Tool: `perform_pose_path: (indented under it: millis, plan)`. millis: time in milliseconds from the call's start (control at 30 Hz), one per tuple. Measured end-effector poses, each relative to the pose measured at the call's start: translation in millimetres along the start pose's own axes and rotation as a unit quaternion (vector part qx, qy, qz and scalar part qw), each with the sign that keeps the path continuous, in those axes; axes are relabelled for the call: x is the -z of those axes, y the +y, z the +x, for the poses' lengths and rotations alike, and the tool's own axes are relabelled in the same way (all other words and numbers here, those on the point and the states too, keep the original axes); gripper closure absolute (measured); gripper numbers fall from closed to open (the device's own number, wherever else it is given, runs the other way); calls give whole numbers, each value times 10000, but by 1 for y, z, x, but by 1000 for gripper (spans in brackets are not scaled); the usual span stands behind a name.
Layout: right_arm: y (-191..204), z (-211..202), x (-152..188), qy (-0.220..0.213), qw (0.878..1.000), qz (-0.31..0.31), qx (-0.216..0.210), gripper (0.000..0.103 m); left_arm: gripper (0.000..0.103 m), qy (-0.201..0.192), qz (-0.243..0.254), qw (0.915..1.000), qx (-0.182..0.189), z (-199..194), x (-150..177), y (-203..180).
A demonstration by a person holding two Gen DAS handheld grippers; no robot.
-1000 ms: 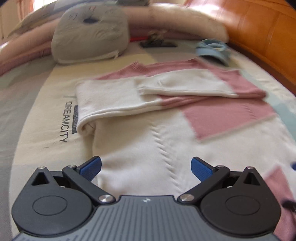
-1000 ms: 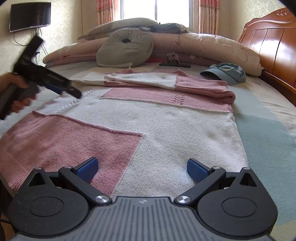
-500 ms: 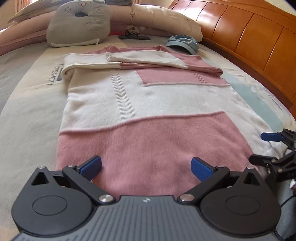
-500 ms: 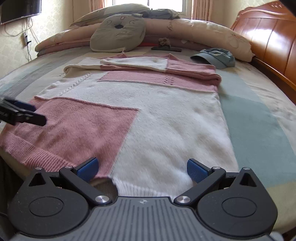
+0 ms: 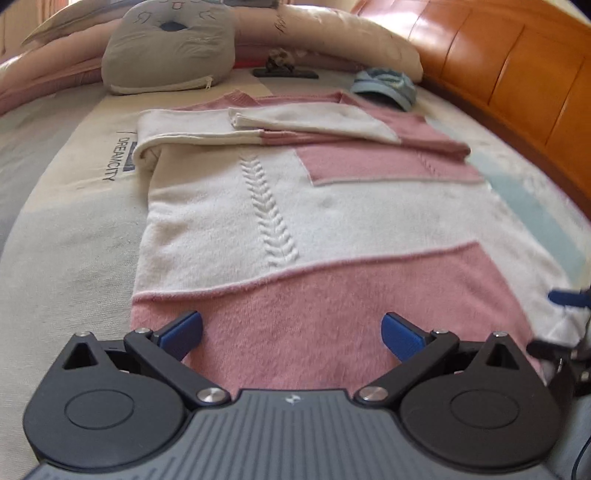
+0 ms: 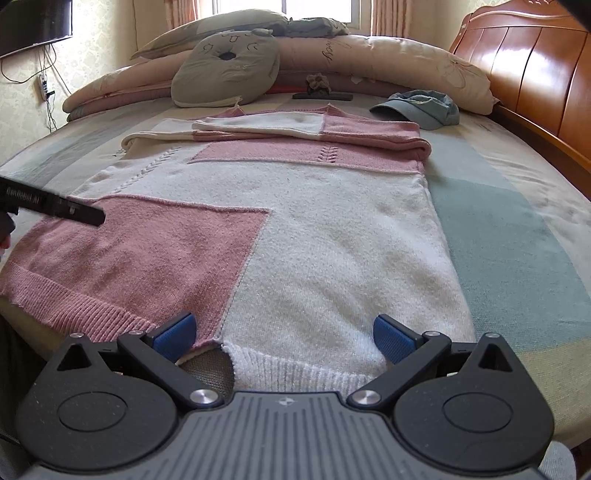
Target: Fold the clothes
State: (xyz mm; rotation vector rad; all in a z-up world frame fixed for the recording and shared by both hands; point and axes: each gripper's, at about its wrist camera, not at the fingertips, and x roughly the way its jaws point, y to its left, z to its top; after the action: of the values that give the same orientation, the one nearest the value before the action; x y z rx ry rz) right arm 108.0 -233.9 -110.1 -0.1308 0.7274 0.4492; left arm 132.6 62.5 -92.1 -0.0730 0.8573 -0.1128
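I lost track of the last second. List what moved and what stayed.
Both grippers drew back to the near hem of the pink and cream knitted sweater: left gripper over pink, right gripper over the ribbed edge. Both stayed open, gripping nothing. The sweater's folded sleeves and the blue cap are unchanged.

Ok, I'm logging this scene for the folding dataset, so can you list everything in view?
sweater: one, pink and white patchwork knit, flat on the bed, sleeves folded across its far end
bed cover: one, beige with pale blue stripes, under the sweater
cushion: one, grey-green, beyond the sweater
rolled quilts: pinkish-beige, piled at the far end
cap: one, blue, far right of the sweater
dark flat item: one, black, something small resting on it, behind the sweater
headboard: one, orange-brown wood, right side
screen: one, black, on the left wall
left claw: open, over the pink hem
right claw: open, at the white ribbed hem
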Motion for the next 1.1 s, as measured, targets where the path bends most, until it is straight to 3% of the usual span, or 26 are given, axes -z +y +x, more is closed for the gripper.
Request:
perform_pose_path:
  millis: [67, 200, 267, 367, 500, 667, 833, 900, 1000, 1100]
  plan:
    - [0, 1, 1, -20, 10000, -9, 9, 0, 1, -2, 11, 10000, -29, -10, 5, -4]
    - [1, 0, 3, -112, 9999, -11, 27, 0, 1, -219, 688, 9971, -221, -24, 23, -25]
    - [1, 0, 4, -144, 9999, -20, 33, 0, 0, -104, 911, 9950, -394, -19, 36, -31]
    - [1, -1, 5, -179, 9998, -25, 43, 0, 1, -301, 637, 9968, -371, -26, 48, -26]
    - [2, -1, 5, -169, 9998, -22, 74, 0, 1, -240, 656, 9967, -412, -38, 49, -29]
    - [4, -2, 3, -116, 9999, -35, 107, 0, 1, -541, 667, 9957, -342, -44, 38, -37]
    - [4, -5, 3, -31, 9999, -101, 60, 0, 1, -186, 568, 9978, -271, -20, 40, -39]
    - [2, -7, 4, -9, 9999, -147, -1, 0, 1, -270, 638, 9973, -244, -25, 47, -41]
    - [3, -13, 5, 149, 9988, -458, -48, 0, 1, -304, 735, 9967, -179, -34, 53, -42]
    - [13, -23, 8, 219, 9931, -1153, -46, 0, 1, -253, 998, 9947, -68, -43, 54, -45]
